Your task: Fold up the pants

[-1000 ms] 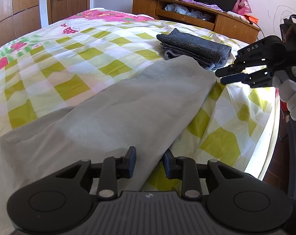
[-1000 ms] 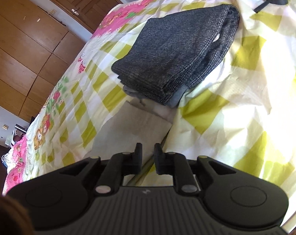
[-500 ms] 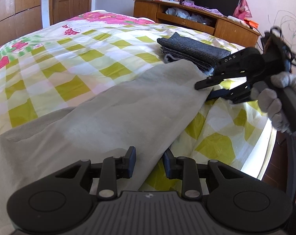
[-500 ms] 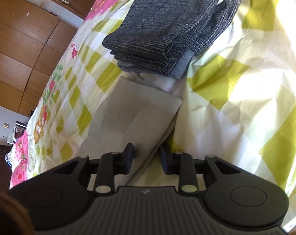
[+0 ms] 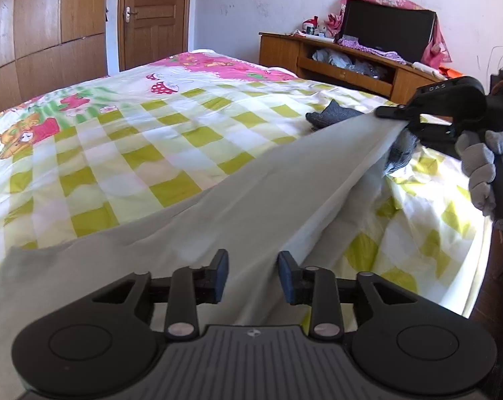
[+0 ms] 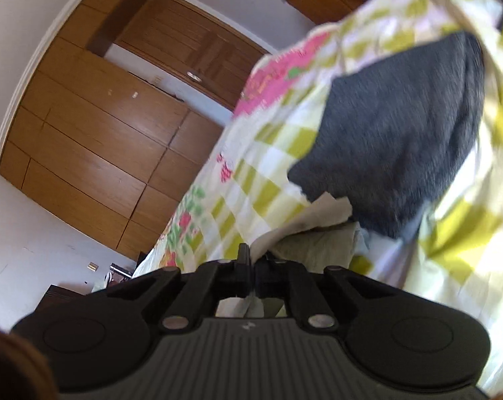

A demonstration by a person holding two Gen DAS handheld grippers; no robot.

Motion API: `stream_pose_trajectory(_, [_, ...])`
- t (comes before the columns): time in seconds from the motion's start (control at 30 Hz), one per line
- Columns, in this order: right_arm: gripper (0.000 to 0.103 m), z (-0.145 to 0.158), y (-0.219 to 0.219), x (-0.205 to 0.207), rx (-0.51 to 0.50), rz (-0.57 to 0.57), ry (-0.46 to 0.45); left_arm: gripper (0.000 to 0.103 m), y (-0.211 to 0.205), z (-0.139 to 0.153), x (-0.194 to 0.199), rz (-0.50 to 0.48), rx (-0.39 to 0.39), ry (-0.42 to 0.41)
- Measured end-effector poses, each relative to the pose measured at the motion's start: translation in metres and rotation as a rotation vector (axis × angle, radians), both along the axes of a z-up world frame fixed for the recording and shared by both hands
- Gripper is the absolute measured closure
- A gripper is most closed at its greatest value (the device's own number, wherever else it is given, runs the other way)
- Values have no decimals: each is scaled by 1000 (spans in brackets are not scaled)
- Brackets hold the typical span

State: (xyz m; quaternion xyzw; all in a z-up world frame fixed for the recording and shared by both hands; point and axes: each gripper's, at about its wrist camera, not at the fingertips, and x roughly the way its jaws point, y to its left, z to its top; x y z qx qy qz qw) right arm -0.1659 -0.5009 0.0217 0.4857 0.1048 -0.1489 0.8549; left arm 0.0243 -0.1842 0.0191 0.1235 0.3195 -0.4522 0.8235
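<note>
Across the checked bedspread, the pale pants run lengthwise from the left gripper — jaws opening astride the cloth — to the right gripper, clamped on their lifted far end.

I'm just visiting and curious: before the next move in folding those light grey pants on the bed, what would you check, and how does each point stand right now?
1. Right gripper clamped on the end of the light grey pants: ok, fabric pinched and lifted off the bed.
2. Left gripper gripping the pants: not ok, its jaws are opening; cloth lies between them, unpinched.
3. Pants smooth: not ok, a ridge runs along the lifted edge.
4. Folded dark pants clear of the lifted end: cannot tell, they lie right beside it.
5. Room on the checked bedspread for folding: ok.
</note>
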Motion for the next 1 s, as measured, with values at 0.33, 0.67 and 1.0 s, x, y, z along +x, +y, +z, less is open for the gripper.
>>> stream_pose_trajectory(0.33, [91, -38, -10, -10, -30, -41, 343, 54, 27, -30, -1, 11, 89, 85])
stream_pose_trajectory(0.67, [91, 18, 96, 44, -395, 441, 350, 54, 39, -26, -11, -81, 60, 160])
stream_pose_trajectory(1.0, [91, -13, 172, 85, -549, 885, 620, 53, 83, -6, -18, -104, 12, 194])
